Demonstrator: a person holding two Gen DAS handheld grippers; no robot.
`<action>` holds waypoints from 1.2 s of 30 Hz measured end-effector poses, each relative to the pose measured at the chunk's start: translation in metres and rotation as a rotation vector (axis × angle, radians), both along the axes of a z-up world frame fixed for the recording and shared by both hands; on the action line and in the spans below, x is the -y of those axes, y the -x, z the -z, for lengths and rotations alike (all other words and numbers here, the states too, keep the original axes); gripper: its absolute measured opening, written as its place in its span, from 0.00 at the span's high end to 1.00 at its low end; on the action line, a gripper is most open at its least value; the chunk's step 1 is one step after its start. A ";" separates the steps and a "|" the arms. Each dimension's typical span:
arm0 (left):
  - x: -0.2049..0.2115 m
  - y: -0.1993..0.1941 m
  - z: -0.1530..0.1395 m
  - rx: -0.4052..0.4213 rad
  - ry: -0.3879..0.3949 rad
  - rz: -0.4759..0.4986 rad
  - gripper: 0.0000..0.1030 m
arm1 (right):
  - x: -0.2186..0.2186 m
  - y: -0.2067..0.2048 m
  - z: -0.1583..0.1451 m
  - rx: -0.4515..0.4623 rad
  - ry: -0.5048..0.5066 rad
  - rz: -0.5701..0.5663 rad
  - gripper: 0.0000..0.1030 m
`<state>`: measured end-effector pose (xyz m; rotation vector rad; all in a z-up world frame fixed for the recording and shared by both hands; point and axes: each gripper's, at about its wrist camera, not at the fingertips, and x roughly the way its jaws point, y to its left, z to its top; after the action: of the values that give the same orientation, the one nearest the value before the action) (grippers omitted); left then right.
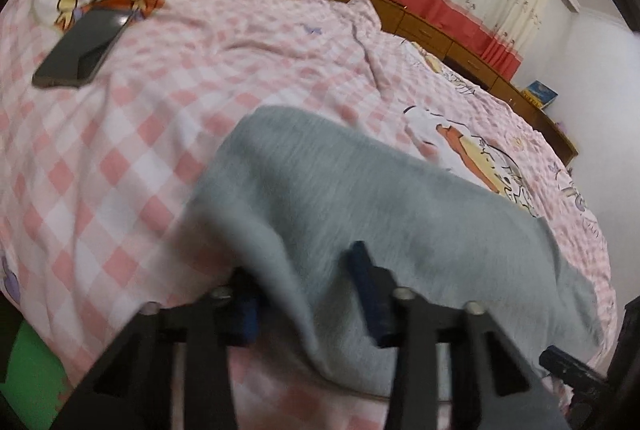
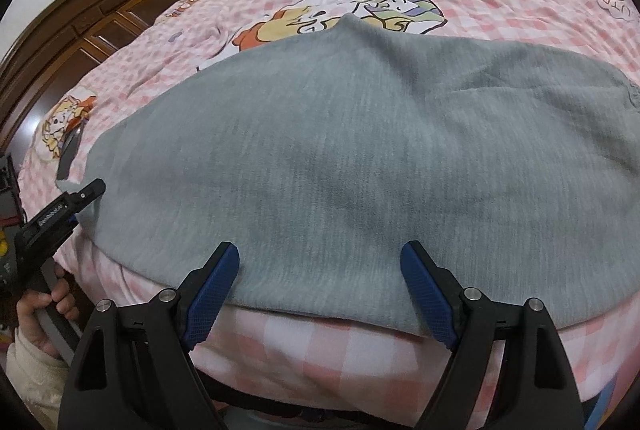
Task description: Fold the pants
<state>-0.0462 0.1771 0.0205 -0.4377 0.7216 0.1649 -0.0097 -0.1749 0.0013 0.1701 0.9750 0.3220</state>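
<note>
Left gripper (image 1: 306, 294) apparently clenched grey pants (image 1: 360, 198) fold between its fingers; right gripper (image 2: 320, 294) released, spread over pants' near edge.

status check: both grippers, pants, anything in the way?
Left gripper has pants fabric between its fingers, grip unconfirmed. Right gripper open at near hem, holding nothing. Pants spread on bed. Phone lies clear of them.
</note>
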 end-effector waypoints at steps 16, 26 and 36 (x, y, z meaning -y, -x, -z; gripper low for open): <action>0.035 0.003 -0.068 0.128 0.080 0.229 0.87 | 0.034 0.018 -0.031 0.068 -0.118 0.035 0.26; 0.134 -0.024 -0.075 0.068 0.073 0.471 0.89 | 0.053 0.023 -0.028 0.064 -0.154 0.064 0.26; 0.190 -0.045 -0.015 -0.177 0.062 0.478 0.45 | 0.064 0.016 0.000 -0.027 -0.163 0.089 0.26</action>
<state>-0.0015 -0.0130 0.0359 -0.3013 0.9867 -0.2720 -0.0261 -0.2384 0.0008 0.3656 0.9652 0.3182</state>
